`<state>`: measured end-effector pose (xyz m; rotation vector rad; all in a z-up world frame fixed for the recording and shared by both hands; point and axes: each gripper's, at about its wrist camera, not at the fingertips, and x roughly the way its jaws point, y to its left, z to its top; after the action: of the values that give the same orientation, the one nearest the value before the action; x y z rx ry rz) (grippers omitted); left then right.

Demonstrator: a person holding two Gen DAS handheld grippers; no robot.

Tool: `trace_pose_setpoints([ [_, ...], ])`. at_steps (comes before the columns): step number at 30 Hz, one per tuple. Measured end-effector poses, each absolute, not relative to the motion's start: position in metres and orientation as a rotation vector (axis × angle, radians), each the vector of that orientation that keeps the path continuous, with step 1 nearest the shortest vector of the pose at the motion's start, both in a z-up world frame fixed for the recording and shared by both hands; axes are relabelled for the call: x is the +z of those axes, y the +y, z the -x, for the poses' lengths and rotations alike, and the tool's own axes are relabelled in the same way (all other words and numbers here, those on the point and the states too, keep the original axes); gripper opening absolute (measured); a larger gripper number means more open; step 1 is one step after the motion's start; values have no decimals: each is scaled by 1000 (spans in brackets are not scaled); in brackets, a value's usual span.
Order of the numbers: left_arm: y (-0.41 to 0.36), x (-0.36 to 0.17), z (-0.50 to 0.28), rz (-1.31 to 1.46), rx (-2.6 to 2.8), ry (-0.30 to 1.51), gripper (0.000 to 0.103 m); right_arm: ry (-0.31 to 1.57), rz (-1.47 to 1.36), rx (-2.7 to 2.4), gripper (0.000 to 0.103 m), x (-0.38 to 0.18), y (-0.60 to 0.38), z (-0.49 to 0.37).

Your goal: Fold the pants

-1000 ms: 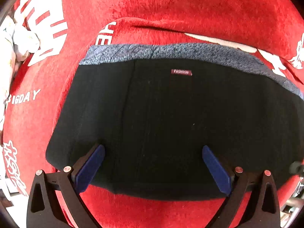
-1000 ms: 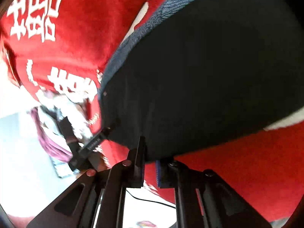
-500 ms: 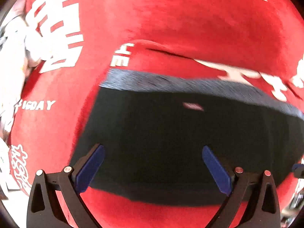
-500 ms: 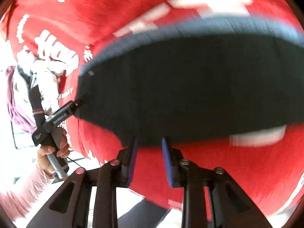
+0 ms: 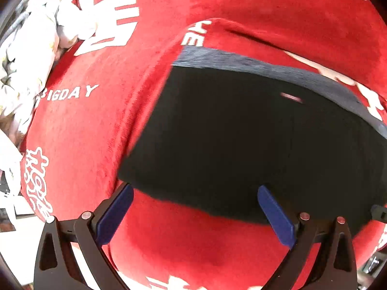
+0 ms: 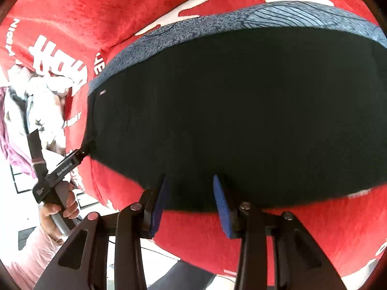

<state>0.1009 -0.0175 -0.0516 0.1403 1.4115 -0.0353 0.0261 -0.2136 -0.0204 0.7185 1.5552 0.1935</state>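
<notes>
Black folded pants [image 5: 241,145] with a grey-blue waistband [image 5: 266,65] and a small maroon label [image 5: 291,97] lie flat on a red blanket [image 5: 84,133]. My left gripper [image 5: 194,188] hovers wide open over the pants' near left corner, with nothing between its pads. In the right wrist view the pants [image 6: 241,108] fill the middle. My right gripper [image 6: 189,181] is at their near edge, its jaws opening. The fabric edge lies between the blue pads, which do not press on it. My left gripper [image 6: 83,151] shows side-on by the pants' left corner.
The red blanket [image 6: 290,229] has white lettering and covers the whole surface. A heap of white patterned cloth [image 5: 29,55] lies at its far left edge. A hand [image 6: 60,205] in a pink sleeve holds the left gripper's handle. Pale floor shows below the blanket's near edge.
My right gripper was shut on the pants' near edge; its pads have parted and let the fabric go. The left gripper has risen and shifted left, so the pants sit further right in its view.
</notes>
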Motion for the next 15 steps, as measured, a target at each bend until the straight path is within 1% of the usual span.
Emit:
trace_pose_setpoints([
  [4, -53, -39, -85, -129, -80, 1425, 103, 1544, -708, 175, 56, -9, -217, -17],
  [7, -83, -34, -76, -141, -117, 1428, 103, 1536, -721, 167, 61, -5, -227, -8],
  [15, -163, -29, -57, -196, -220, 1453, 103, 1506, -812, 122, 65, -1, -275, 24],
])
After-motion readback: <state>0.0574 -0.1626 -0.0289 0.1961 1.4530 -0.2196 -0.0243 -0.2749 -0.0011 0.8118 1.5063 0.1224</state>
